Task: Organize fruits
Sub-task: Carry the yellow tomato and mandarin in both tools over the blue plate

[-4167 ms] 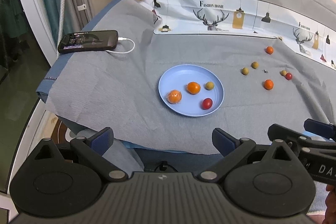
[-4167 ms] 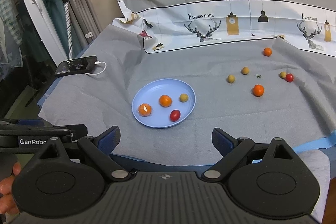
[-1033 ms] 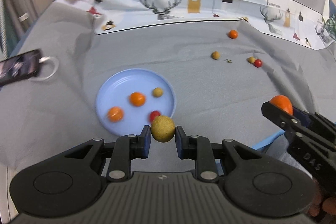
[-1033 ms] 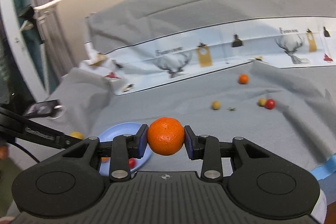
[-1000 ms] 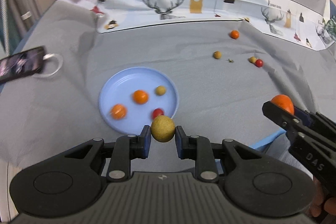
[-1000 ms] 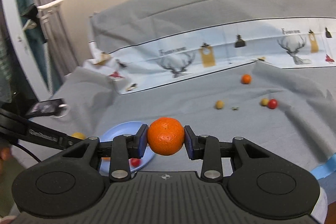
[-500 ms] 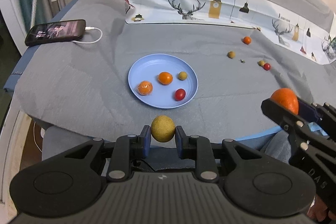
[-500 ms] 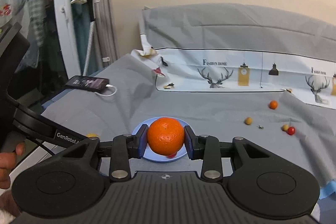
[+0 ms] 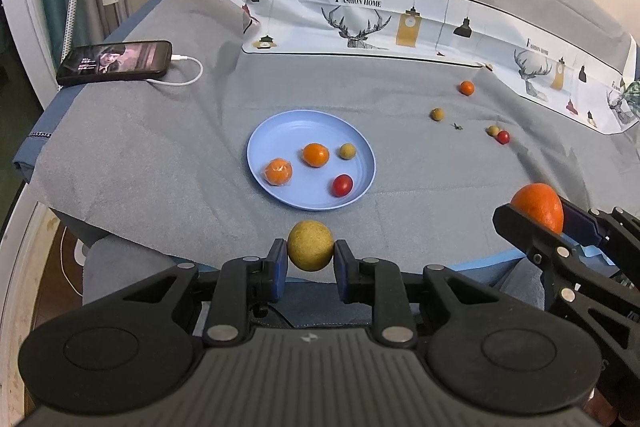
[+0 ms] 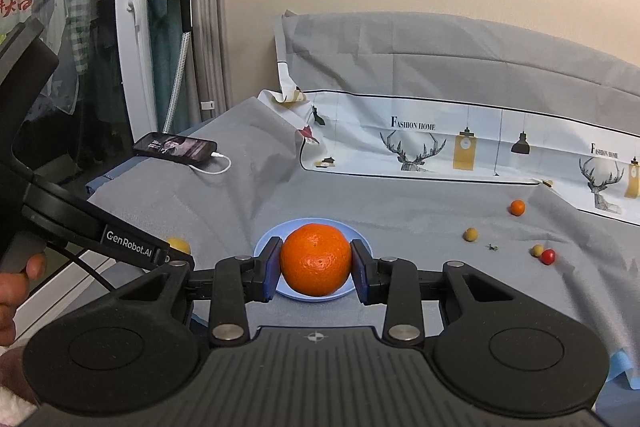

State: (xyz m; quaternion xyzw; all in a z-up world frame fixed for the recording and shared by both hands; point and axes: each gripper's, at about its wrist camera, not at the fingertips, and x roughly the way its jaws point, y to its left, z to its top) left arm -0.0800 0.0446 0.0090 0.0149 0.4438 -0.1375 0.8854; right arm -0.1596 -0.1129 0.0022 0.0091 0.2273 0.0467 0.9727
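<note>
Left gripper (image 9: 310,259), low at the centre of its own view, is clamped on a yellow-green round fruit (image 9: 310,245) held just short of the blue plate (image 9: 260,147) at mid-frame — likely poised to add it to the four fruits there. Right gripper (image 10: 315,269) pinches a mandarin (image 10: 315,259) side to side, held level before the same plate, while five small fruits lie loose at the right on the grey cloth (image 9: 160,155).
</note>
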